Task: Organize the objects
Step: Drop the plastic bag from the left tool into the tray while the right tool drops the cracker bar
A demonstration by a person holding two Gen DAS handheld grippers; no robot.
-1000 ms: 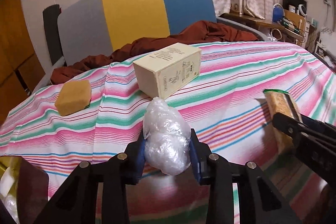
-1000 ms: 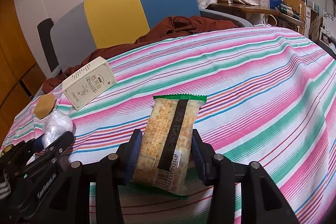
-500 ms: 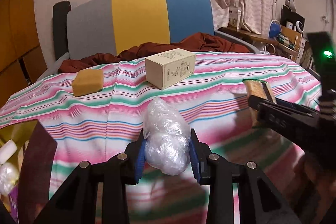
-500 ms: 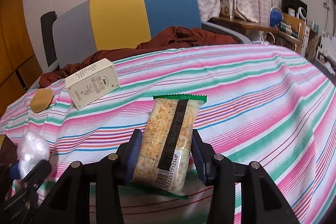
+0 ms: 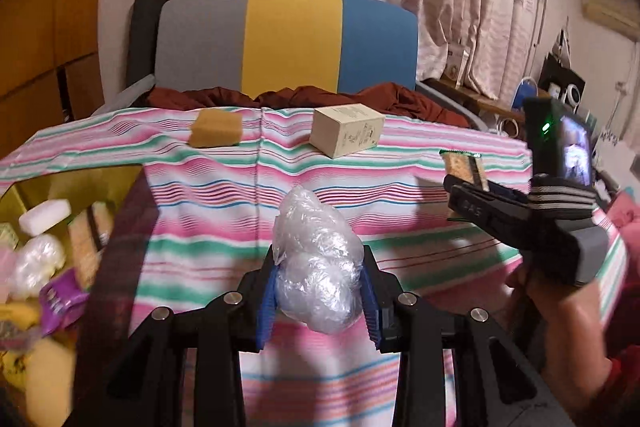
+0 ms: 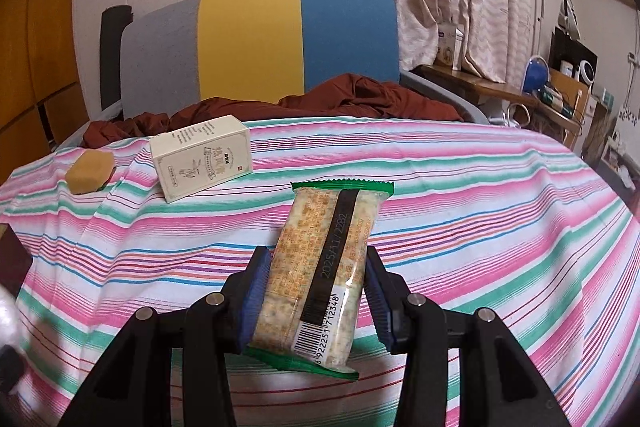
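Nearest the left wrist camera, the left gripper [image 5: 318,291] is clamping a crumpled clear plastic bag [image 5: 316,267] between its blue pads, holding it clear of the striped cloth [image 5: 360,195]. Over the last second this gripper has been pulling back and swinging left: a yellow box [image 5: 24,195], only a sliver at the frame edge a second ago, is now opening up at lower left, with a white bar [image 5: 44,215], a purple packet [image 5: 60,301] and other wrapped items already lying inside. That suggests the bag is being carried toward this box for dropping in with the rest.

In its own camera, the right gripper [image 6: 316,293] is gripping a cracker packet [image 6: 320,267] by its lower half, barcode end toward the lens, and it is likewise being lifted off the cloth and drawn back. Seen from the left camera, the right gripper is hovering to the right, level with the bag, the packet's green end poking up past it.

Farther out, a cream carton [image 6: 202,157] and a tan sponge [image 6: 90,171] are lying on the cloth untouched, well apart from both grippers, so they are probably the next things to collect. Behind them a rust-brown blanket [image 6: 360,99] is bunching against a grey, yellow and blue headboard [image 6: 248,39].
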